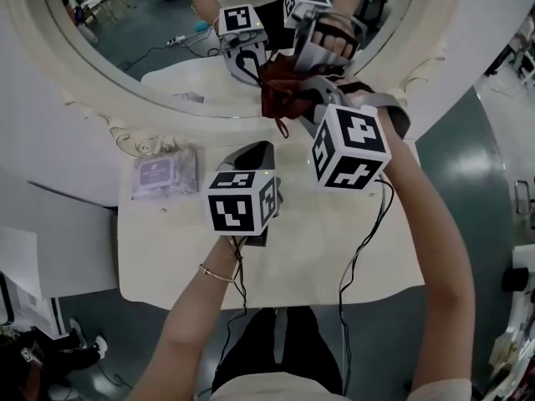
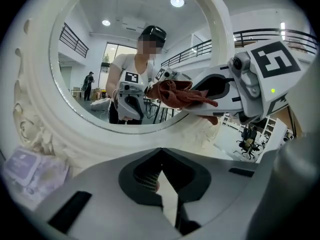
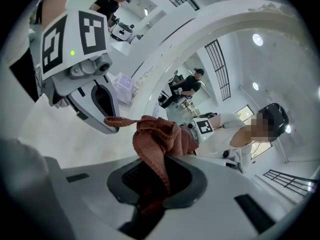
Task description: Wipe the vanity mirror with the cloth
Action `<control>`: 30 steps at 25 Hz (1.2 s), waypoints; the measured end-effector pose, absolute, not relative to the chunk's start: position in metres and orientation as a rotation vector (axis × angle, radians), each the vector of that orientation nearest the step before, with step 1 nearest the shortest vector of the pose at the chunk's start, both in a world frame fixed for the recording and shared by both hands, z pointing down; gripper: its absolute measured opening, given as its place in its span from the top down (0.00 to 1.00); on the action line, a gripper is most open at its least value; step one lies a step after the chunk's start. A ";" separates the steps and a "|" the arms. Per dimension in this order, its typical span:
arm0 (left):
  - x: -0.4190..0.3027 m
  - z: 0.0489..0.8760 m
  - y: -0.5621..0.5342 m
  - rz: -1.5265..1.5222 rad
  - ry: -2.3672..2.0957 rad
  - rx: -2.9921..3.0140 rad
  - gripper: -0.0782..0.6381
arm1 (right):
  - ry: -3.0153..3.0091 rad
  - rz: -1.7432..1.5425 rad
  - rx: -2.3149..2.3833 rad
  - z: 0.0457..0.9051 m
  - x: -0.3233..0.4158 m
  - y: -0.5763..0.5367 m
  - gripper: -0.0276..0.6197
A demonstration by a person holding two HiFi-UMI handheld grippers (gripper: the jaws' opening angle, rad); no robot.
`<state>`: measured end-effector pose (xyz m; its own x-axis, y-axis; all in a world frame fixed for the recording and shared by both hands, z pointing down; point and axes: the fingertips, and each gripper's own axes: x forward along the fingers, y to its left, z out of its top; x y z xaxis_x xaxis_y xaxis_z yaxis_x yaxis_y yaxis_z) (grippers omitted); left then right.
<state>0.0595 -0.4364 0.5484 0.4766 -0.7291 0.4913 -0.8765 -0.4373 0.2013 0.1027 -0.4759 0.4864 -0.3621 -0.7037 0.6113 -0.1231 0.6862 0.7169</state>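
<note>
While we keep the right gripper (image 1: 292, 100) clamped on the cloth (image 1: 276, 86), the rust-red fabric bunches out ahead of its jaws and meets the glass of the vanity mirror (image 1: 142, 44) near the lower rim. One loose tail of it hangs down between the jaws toward us. Behind and to the left of that claw, our left gripper (image 1: 255, 153) hovers over the white table (image 1: 318, 249), jaws drawn almost together with nothing between them. Left of this claw a packet of wipes (image 1: 165, 172) lies beside the carved frame.
</note>
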 end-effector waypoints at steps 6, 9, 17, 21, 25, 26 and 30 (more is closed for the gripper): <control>0.057 0.531 -0.435 0.446 -1.336 2.326 0.88 | -1.877 -0.723 0.694 0.481 0.103 -0.473 0.86; 0.051 0.511 -0.430 0.427 -1.347 2.352 0.88 | -1.948 -0.703 0.777 0.464 0.100 -0.463 0.86; 0.019 0.459 -0.403 0.287 -1.369 2.405 0.88 | -2.182 -0.577 1.246 0.401 0.103 -0.415 0.86; 0.004 0.446 -0.381 0.213 -1.403 2.412 0.88 | -2.278 -0.389 1.525 0.399 0.114 -0.375 0.86; -0.011 0.443 -0.352 0.186 -1.462 2.390 0.88 | -2.347 -0.099 1.737 0.417 0.126 -0.342 0.86; -0.013 0.443 -0.346 0.177 -1.477 2.384 0.88 | -2.367 -0.036 1.768 0.421 0.128 -0.338 0.86; -0.008 0.449 -0.324 0.167 -1.531 2.364 0.88 | -2.425 0.138 1.824 0.437 0.132 -0.321 0.86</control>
